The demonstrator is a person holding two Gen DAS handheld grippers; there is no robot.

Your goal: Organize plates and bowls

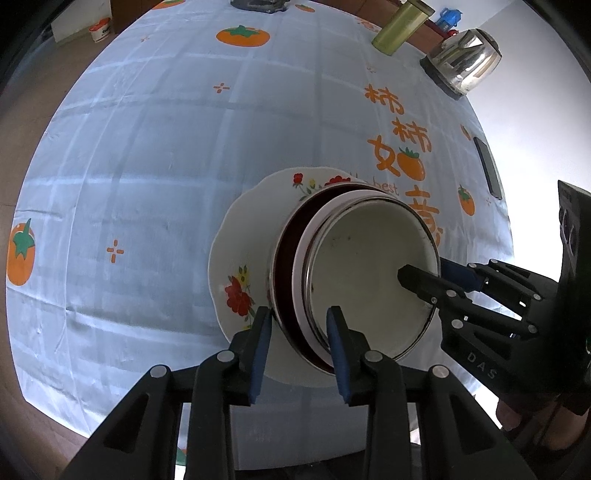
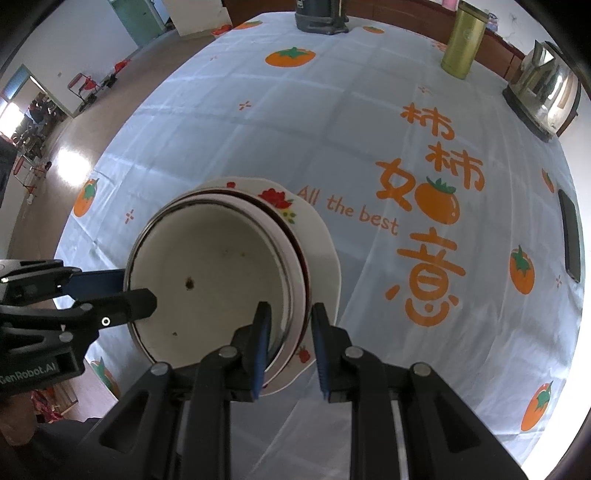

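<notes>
Both my grippers straddle the bowl (image 1: 369,280) rims from opposite sides: left gripper (image 1: 299,343) and right gripper (image 2: 290,341) each pinching the rim, so the stack lifts level. Bowls sit nested on the plate (image 1: 240,236) near the table's (image 1: 147,166) front edge. Persimmon cloth; kettle (image 1: 463,61), tin (image 1: 400,26) at the far right edge.

A bowl (image 1: 369,266) sat nested in a second bowl (image 1: 286,258), both on a plate (image 1: 240,240) on the table (image 1: 147,166). A kettle (image 1: 463,59) and canister (image 1: 400,26) stood at the far right edge; a phone (image 1: 488,168) lay right of the stack.
</notes>
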